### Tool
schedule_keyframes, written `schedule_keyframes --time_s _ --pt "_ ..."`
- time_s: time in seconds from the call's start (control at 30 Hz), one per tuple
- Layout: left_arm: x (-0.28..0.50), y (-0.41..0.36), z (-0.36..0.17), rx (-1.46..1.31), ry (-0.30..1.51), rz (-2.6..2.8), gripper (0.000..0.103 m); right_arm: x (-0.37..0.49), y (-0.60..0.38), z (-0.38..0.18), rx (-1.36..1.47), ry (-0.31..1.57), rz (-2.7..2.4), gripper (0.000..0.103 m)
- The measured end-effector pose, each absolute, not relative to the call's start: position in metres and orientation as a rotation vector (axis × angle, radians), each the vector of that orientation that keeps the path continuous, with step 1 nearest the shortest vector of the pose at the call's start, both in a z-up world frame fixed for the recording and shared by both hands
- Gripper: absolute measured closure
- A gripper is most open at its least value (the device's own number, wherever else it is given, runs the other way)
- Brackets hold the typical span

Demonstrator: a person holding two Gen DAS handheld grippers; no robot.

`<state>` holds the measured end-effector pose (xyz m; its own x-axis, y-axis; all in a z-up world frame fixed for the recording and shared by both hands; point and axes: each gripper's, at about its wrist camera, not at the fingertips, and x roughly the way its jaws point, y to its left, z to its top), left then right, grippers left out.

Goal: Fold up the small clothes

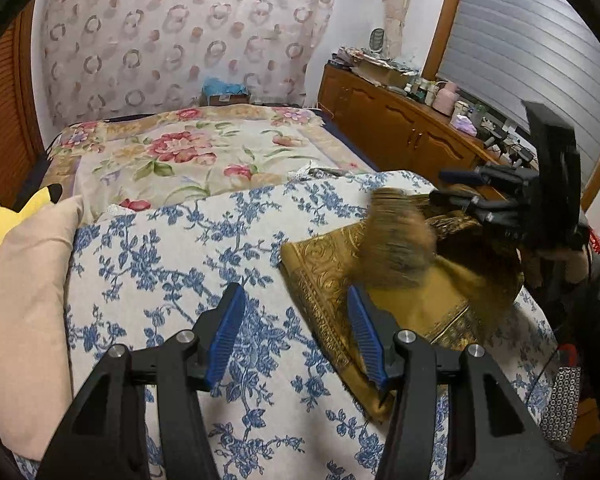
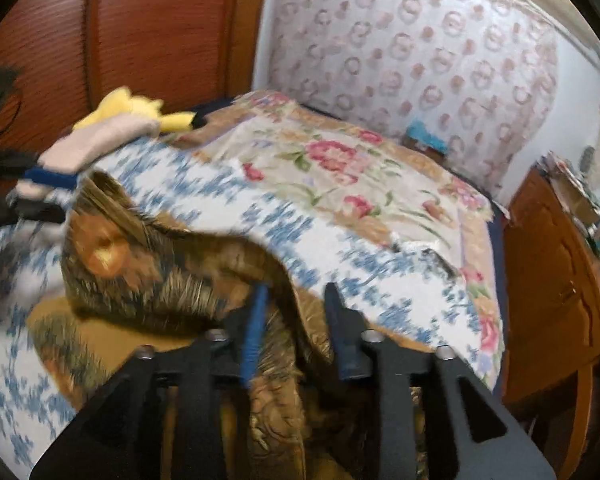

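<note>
A gold-brown brocade garment (image 1: pixel 428 292) with a fringed edge lies crumpled on the blue-and-white flowered bedspread (image 1: pixel 172 264). One blurred fold (image 1: pixel 396 240) stands raised above the rest. My left gripper (image 1: pixel 295 296) is open just left of the garment. Only bedspread shows between its blue pads, and the right pad is at the cloth's edge. My right gripper (image 1: pixel 438 187) hovers over the far side of the garment. In the right wrist view the garment (image 2: pixel 140 280) runs up between the fingers of that gripper (image 2: pixel 297 292), whose jaws stand apart without pressing it.
A pink pillow (image 1: pixel 24 300) and a yellow plush toy (image 1: pixel 4 216) lie at the bed's left edge. A red-flowered quilt (image 1: pixel 188 152) covers the far half. A cluttered wooden cabinet (image 1: pixel 400 128) runs along the right. A person's hand (image 1: pixel 560 256) holds the right gripper.
</note>
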<state>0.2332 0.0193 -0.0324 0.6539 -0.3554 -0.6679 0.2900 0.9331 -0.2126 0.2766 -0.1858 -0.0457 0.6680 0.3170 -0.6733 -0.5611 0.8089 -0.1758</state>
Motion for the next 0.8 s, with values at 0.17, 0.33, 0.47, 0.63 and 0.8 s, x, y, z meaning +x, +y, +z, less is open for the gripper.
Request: schedule_keyframes --time_s 0.17,0.33,0.47,0.63,0.8 --pt "0.241 0.009 -0.030 -0.079 0.777 -0.406 0.051 0.269 -0.213 -0.012 -0.329 0.616 0.440 0.047" --pt "0.256 -0.007 -0.037 -0.057 0.805 -0.445 0.051 0.251 -0.245 -0.010 -0.301 0.651 0.398 0.046" --pt "0.271 -0.019 -0.048 -0.046 0.838 -0.462 0.051 0.243 -0.268 -0.026 -0.294 0.721 0.361 0.046" --pt "0.282 -0.026 -0.057 -0.046 0.867 -0.468 0.051 0.240 -0.284 -0.042 -0.278 0.806 0.346 0.046" --pt "0.292 -0.028 -0.066 -0.039 0.891 -0.453 0.051 0.250 -0.292 -0.059 -0.241 0.882 0.358 0.051"
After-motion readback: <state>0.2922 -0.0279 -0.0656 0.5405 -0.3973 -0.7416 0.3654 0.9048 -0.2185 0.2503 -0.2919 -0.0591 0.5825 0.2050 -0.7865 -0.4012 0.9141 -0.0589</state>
